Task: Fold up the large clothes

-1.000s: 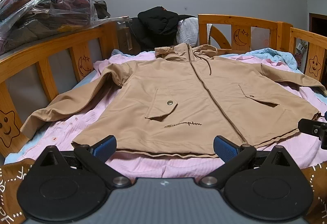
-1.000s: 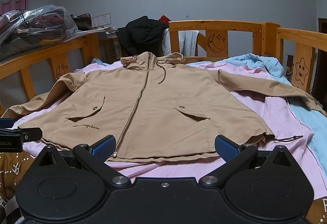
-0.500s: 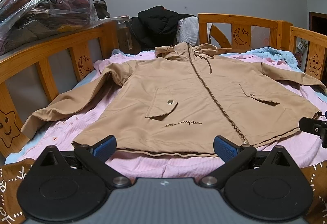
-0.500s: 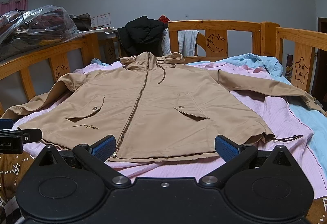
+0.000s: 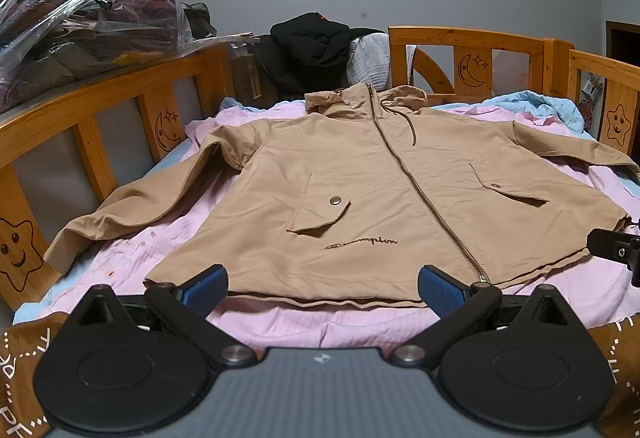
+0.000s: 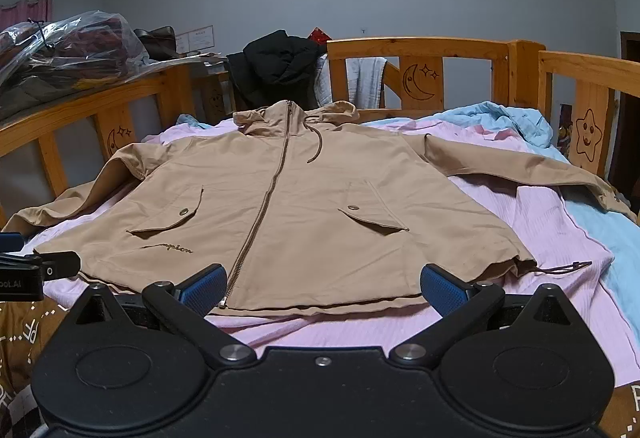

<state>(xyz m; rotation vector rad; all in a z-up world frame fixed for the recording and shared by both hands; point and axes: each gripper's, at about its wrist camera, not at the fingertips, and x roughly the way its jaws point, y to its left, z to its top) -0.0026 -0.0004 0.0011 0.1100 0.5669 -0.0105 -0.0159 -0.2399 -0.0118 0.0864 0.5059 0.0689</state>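
Note:
A tan hooded jacket [image 5: 380, 198] lies flat and zipped on the pink sheet, front up, sleeves spread to both sides, hem toward me. It also shows in the right wrist view [image 6: 304, 206]. My left gripper [image 5: 322, 288] is open and empty, just short of the hem, left of the zipper end. My right gripper [image 6: 324, 288] is open and empty, just short of the hem, right of the zipper end. The right gripper's tip shows at the right edge of the left wrist view [image 5: 616, 250], the left gripper's tip at the left edge of the right wrist view [image 6: 36, 270].
The bed has a pink sheet [image 5: 304, 322] and wooden rails [image 5: 100, 110] on the left, back and right. A black garment [image 5: 316, 46] hangs over the back rail. A clear bag of clothes [image 5: 80, 22] lies on the left. A light blue blanket [image 6: 516, 122] lies on the right.

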